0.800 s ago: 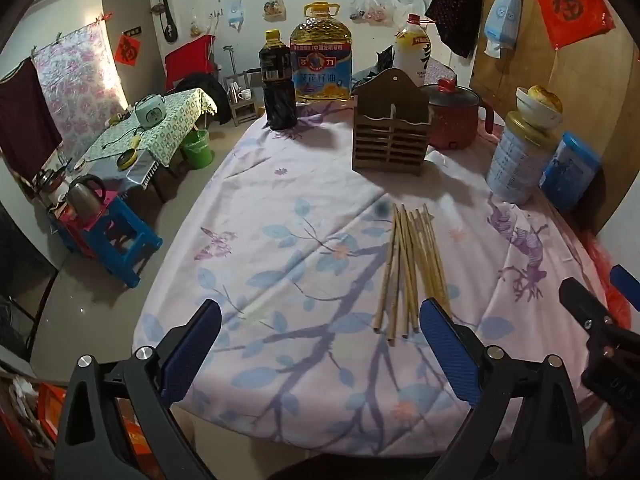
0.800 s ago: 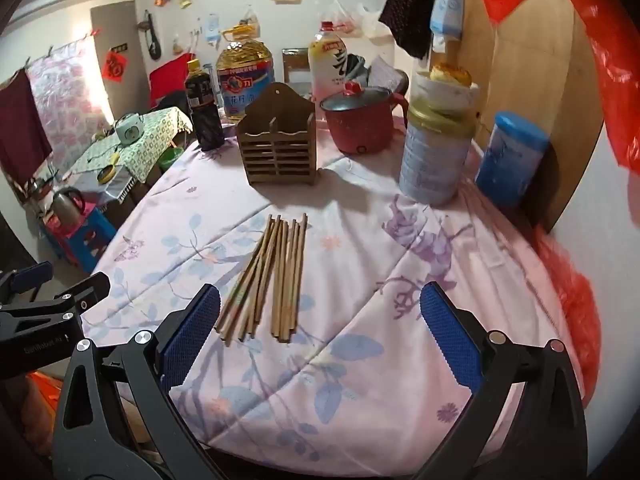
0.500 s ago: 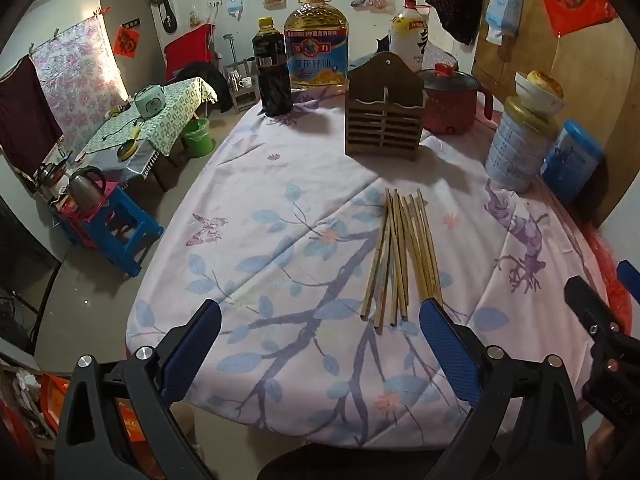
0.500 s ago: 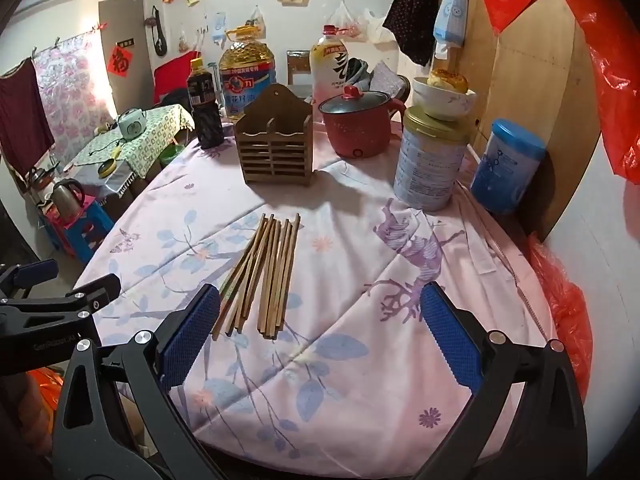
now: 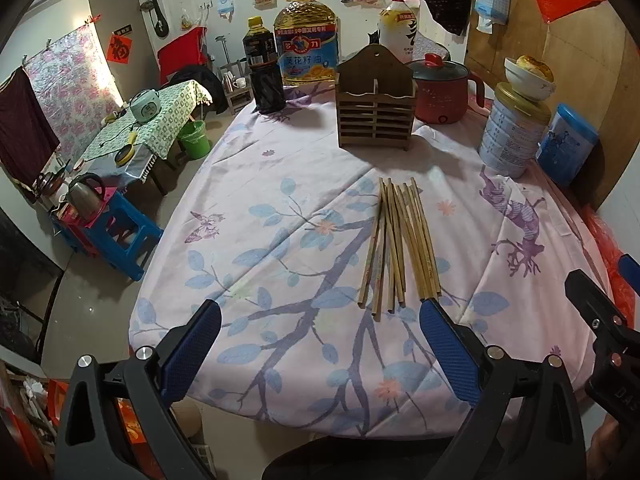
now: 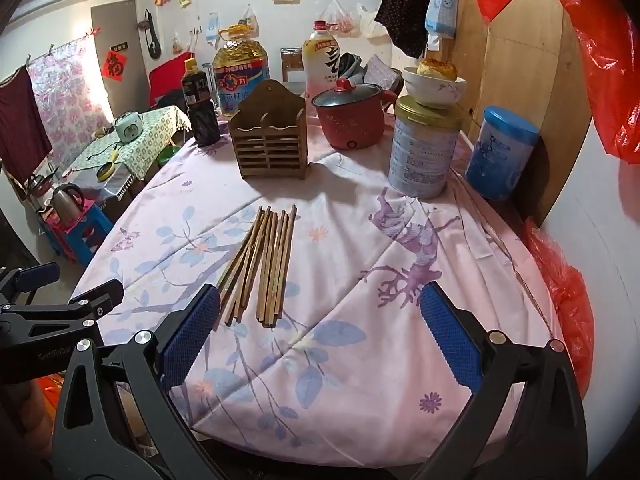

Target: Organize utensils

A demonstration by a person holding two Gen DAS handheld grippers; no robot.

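Several wooden chopsticks lie side by side on the floral tablecloth, also in the right wrist view. A brown slatted wooden utensil holder stands upright beyond them, also in the right wrist view. My left gripper is open and empty above the table's near edge, with the chopsticks' near ends just beyond its right finger. My right gripper is open and empty, the chopsticks' near ends by its left finger. Each gripper shows at the edge of the other's view.
Behind the holder stand a dark sauce bottle, an oil jug, a red pot, a tin can with a bowl on it, and a blue canister. A wooden board leans at right. The floor drops off at left.
Both grippers have drawn back and up from the table. The chopsticks and holder look farther away. Nothing on the table has moved.
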